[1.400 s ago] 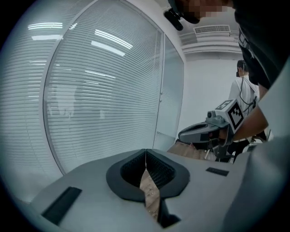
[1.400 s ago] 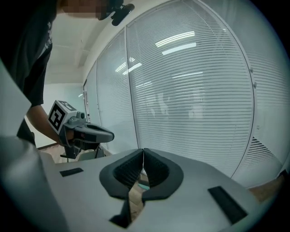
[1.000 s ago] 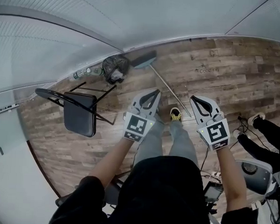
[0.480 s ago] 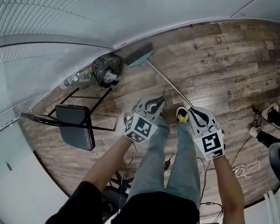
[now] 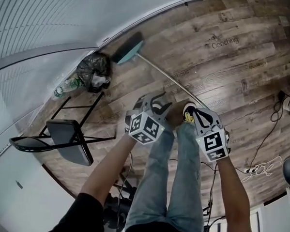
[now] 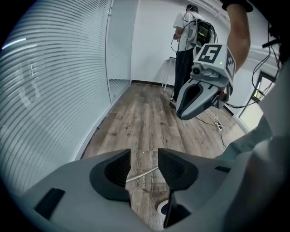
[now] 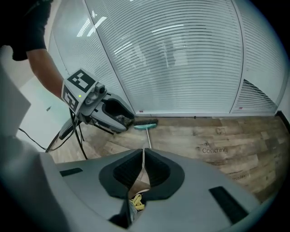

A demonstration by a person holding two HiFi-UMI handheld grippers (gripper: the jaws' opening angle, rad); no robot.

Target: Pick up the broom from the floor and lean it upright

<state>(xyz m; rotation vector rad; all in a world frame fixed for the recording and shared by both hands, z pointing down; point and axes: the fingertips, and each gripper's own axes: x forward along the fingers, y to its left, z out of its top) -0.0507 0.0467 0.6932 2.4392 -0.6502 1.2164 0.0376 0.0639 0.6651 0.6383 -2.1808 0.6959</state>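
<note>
Broom (image 5: pixel 157 69) is lying on the floor (image 5: pixel 234 69), head far left; lifting is outstanding. Left hand-held gripper (image 5: pixel 159 100) is being opened above its handle; right hand-held gripper (image 5: pixel 195 111) is being held shut, empty.

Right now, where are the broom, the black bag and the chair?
broom (image 5: pixel 128 48), head view, on its brush head by the wall.
black bag (image 5: pixel 93 70), head view, on its crumpled middle.
chair (image 5: pixel 68 139), head view, on its dark seat.
</note>
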